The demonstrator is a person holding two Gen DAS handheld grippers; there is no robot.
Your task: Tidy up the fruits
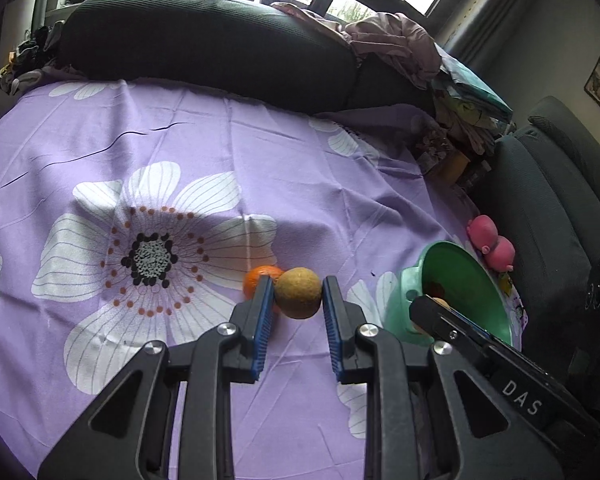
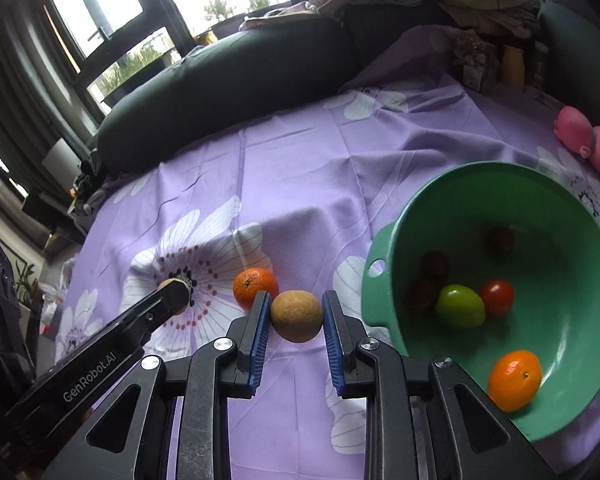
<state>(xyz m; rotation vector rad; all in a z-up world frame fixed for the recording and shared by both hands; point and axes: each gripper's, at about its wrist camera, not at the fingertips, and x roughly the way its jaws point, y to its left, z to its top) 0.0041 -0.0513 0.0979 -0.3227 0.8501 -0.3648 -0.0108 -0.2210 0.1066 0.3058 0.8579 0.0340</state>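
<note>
A brown round fruit (image 1: 299, 293) sits between the blue pads of my left gripper (image 1: 298, 296), which looks closed on it just above the purple flowered cloth (image 1: 220, 160). An orange (image 1: 260, 280) lies on the cloth right behind the left pad. In the right wrist view, my right gripper (image 2: 296, 316) likewise looks closed on a brown round fruit (image 2: 296, 316), with an orange (image 2: 255, 287) beside it. A green bowl (image 2: 384, 312) to the right holds a green fruit (image 2: 460, 306), a red tomato (image 2: 497, 297), an orange (image 2: 515, 380) and some dark fruits (image 2: 434, 266).
A pink pig toy (image 1: 492, 244) lies past the bowl (image 1: 472, 280) near the cloth's right edge. A dark cushion (image 1: 204, 48) and piled clothes (image 1: 400, 40) line the far side. A dark seat (image 1: 548, 200) stands to the right.
</note>
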